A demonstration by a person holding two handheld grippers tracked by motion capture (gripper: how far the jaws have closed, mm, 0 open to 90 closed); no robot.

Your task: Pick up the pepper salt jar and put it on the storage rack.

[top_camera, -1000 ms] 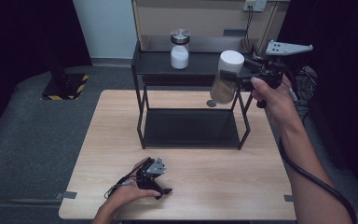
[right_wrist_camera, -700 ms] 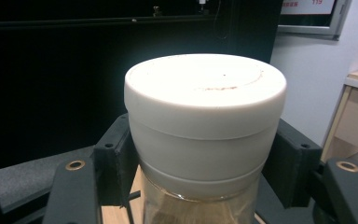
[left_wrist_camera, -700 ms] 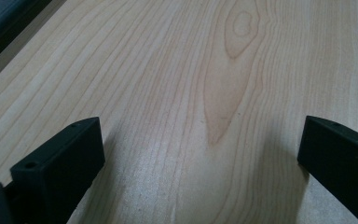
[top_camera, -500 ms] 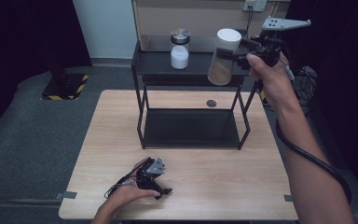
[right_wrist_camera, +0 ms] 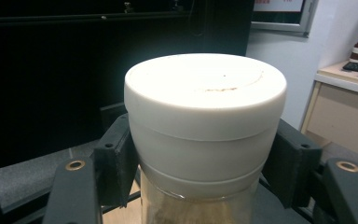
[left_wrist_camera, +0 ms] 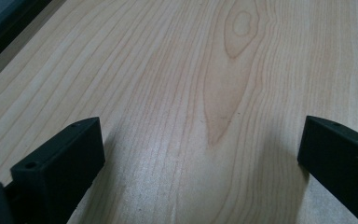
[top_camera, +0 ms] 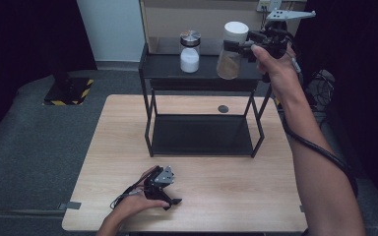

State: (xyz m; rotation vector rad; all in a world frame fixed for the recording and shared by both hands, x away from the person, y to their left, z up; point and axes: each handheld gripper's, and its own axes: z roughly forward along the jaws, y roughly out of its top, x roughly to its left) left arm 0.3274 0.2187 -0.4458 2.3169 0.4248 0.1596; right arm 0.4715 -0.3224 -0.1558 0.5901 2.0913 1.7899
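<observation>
**White-capped jar held over the rack's top shelf**

The right gripper clamps both jaws on the white cap of a jar with brownish contents; in the right gripper view the pads press the cap from either side. The jar hangs upright at the right part of the black rack's top shelf; whether its base touches the shelf I cannot tell. On the same shelf, to the jar's left and apart from it, stands a smaller jar of white powder with a metal lid. The lower shelf lies bare. A small dark disc sits on the wooden table behind the rack. The left gripper rests on the table's near edge, jaws wide apart, holding nothing.
</observation>
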